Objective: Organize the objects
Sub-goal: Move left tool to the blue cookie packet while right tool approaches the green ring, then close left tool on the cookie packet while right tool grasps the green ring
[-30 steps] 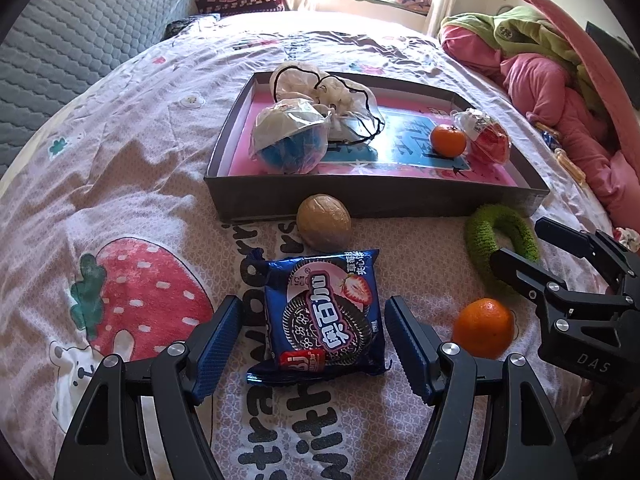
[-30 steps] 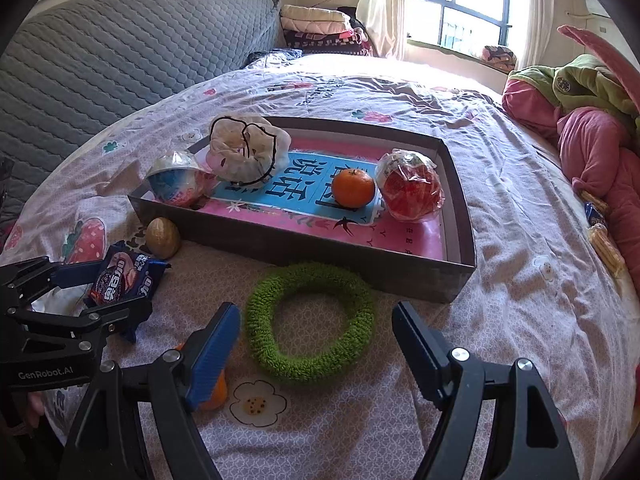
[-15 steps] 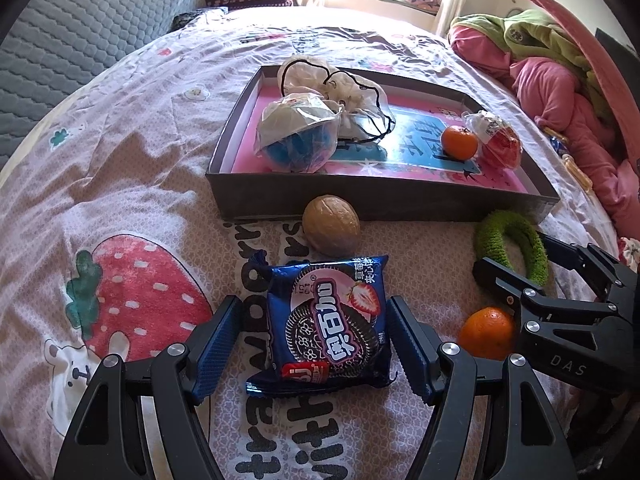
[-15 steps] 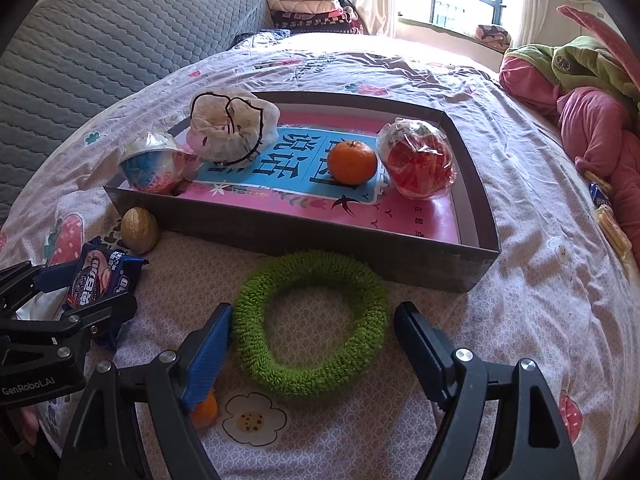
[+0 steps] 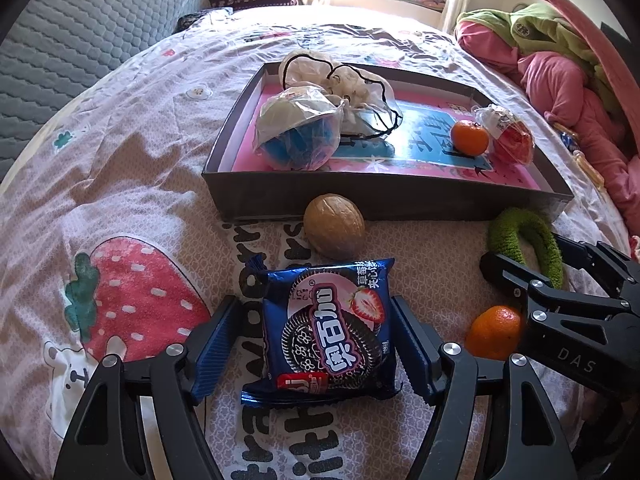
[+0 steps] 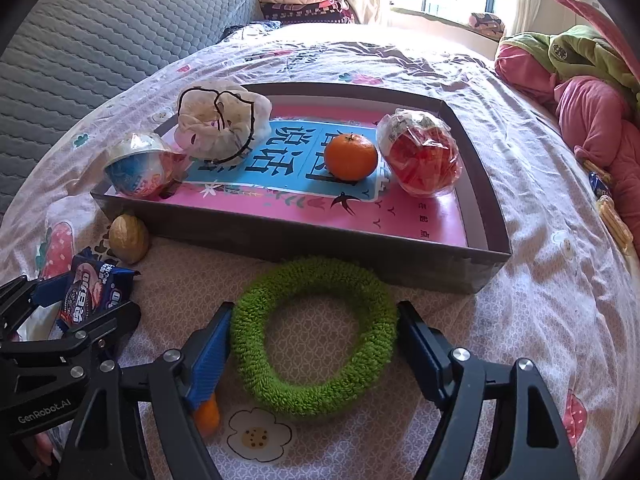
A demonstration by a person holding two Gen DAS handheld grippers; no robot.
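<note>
A blue cookie packet [image 5: 326, 332] lies flat on the bedspread between the fingers of my left gripper [image 5: 316, 344]. That gripper is open: there is a gap at the left pad, and the right pad sits at the packet's edge. A green fuzzy ring [image 6: 316, 336] lies between the fingers of my right gripper [image 6: 314, 344]. Its jaws are closing, and the pads stand right at the ring's outer edges without squeezing it. A walnut [image 5: 334, 226] and a loose orange [image 5: 494, 338] rest on the bed in front of the dark tray [image 5: 360, 200].
The tray [image 6: 320, 240] holds a bagged blue ball [image 5: 298, 136], a white drawstring pouch [image 6: 220, 128], an orange [image 6: 351, 156] and a bagged red item [image 6: 424, 160]. Pink and green bedding [image 5: 560, 80] is piled at the right, and a grey quilted headboard [image 6: 80, 60] stands at the left.
Both grippers have eased forward, so the packet and the ring lie deeper between their fingers. The right jaws have narrowed onto the ring's sides.
</note>
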